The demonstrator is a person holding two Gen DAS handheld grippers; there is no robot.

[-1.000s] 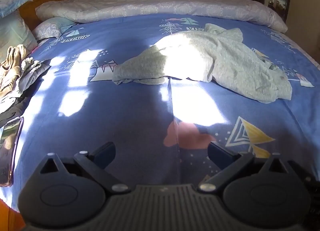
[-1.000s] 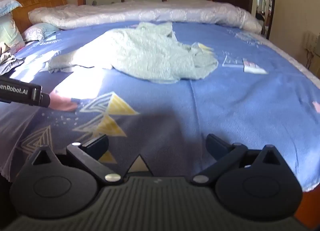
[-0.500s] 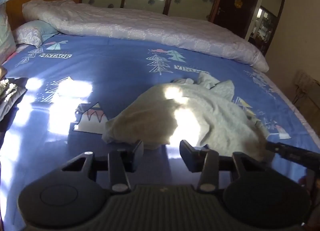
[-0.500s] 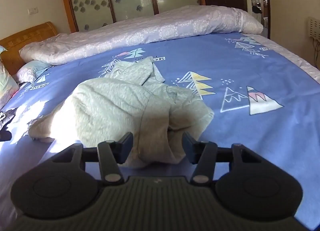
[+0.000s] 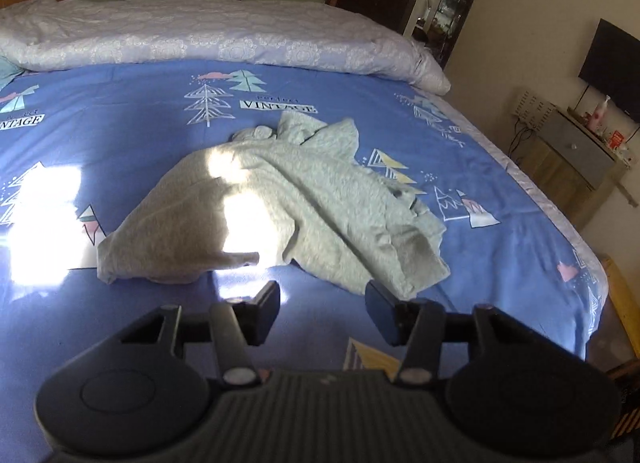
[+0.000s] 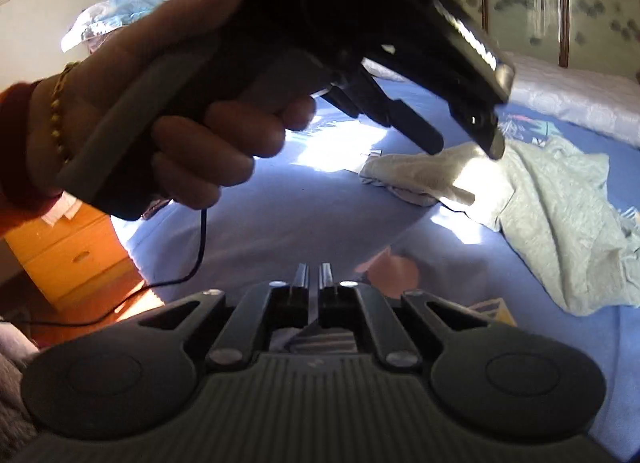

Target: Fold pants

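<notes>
In your left wrist view, the left hand-held gripper (image 5: pixel 322 305) hangs just above the bed (image 5: pixel 120 135) with its fingers spread apart and nothing between them. The pants (image 5: pixel 280 207), pale green and crumpled, lie in a loose heap on the blue printed sheet just ahead of the fingertips, apart from them. A patch of sunlight falls across the left part of the heap. A white rolled duvet (image 5: pixel 224 39) runs along the far side of the bed, and a grey cabinet (image 5: pixel 576 155) stands by the wall on the right.

In your right wrist view, the right hand-held gripper (image 6: pixel 314 277) has its fingers pressed together, and you hold nothing in them. Your left hand (image 6: pixel 160 103) fills the upper left, wrapped around the handle of the other gripper, whose fingers point down toward the pants (image 6: pixel 560 223) at the right. A thin black cable (image 6: pixel 192 263) hangs from that handle.
</notes>
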